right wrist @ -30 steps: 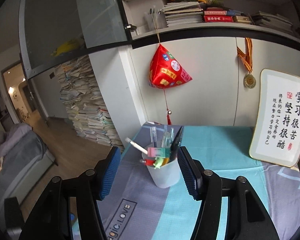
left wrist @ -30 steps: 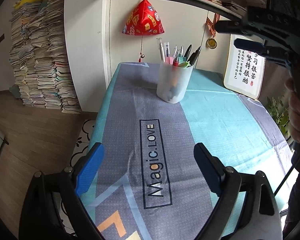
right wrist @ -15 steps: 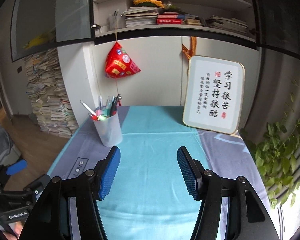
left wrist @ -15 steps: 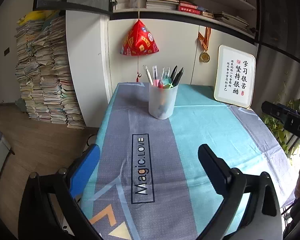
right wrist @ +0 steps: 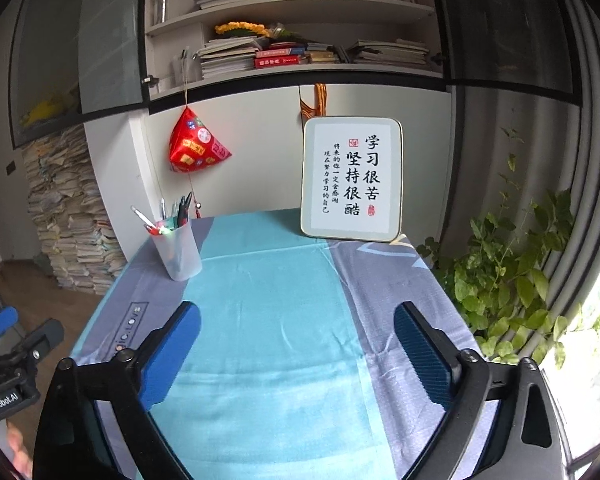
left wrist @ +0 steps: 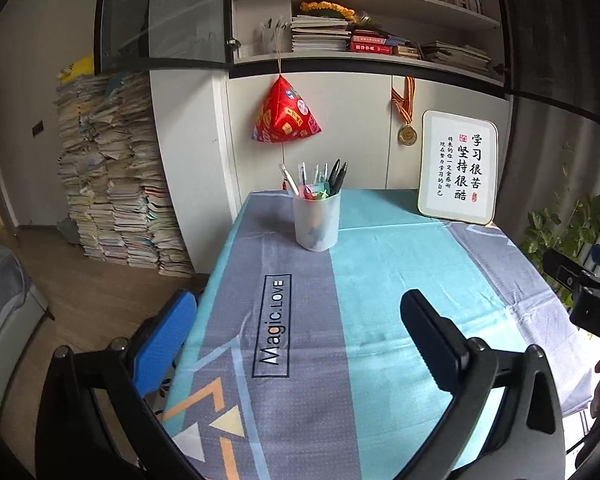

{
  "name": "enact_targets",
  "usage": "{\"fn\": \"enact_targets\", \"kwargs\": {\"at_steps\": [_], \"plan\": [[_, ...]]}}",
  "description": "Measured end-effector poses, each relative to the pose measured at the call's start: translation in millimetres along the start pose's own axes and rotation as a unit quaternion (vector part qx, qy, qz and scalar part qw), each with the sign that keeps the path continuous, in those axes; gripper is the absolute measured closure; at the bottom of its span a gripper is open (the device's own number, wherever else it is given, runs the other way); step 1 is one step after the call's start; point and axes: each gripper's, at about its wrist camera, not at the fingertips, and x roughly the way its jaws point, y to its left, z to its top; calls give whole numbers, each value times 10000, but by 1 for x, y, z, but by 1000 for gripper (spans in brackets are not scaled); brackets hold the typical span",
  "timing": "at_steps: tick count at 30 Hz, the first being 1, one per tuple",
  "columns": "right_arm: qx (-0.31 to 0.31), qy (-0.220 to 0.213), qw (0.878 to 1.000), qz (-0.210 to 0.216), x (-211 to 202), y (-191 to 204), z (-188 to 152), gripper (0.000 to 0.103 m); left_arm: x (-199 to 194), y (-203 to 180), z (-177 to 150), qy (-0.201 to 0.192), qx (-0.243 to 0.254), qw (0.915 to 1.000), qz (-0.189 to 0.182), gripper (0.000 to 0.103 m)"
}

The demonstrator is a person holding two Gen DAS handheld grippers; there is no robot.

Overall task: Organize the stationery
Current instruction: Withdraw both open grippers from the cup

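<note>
A frosted white pen cup [left wrist: 317,222] stands at the far left part of the table and holds several pens [left wrist: 334,176]; it also shows in the right wrist view [right wrist: 178,252]. My left gripper [left wrist: 298,330] is open and empty, held well back from the cup above the near table edge. My right gripper [right wrist: 296,338] is open and empty, above the near middle of the table, to the right of the cup.
The table wears a teal and grey cloth [left wrist: 380,280]. A framed calligraphy board [right wrist: 352,178] leans at the back right. A red ornament [left wrist: 286,114] hangs above the cup. Paper stacks [left wrist: 112,176] stand left, a plant [right wrist: 508,264] right.
Both grippers have pulled back and away from the cup, which now looks smaller. The right gripper swung right, so the cup moved from between its fingers to the left of the view.
</note>
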Motion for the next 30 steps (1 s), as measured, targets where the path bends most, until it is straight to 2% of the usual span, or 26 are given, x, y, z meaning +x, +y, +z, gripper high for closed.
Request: {"fn": "enact_targets", "kwargs": {"at_steps": [2,5,7,16,30], "plan": [[-31,-19,10000,-36,-7,2,-3,0,-4,-2,0,-4,-3,10000,13,1],[81,28,9999,66,-14,-2,-6,0,-10,1,-1,22,-272,9995,-174,1],[74,-8,10000,-17,-20,-1,-9,0,-13,2,-2,-12,-386,9990,-202,1],[-200,-161,9996,-119,-41,11,-10,0,-25,-9,-7,-146,-191,9995,-193,1],[-49,-102,9999,-31,-49,8,-14,0,-33,-9,-9,-154,-195,9995,-171,1]]}}
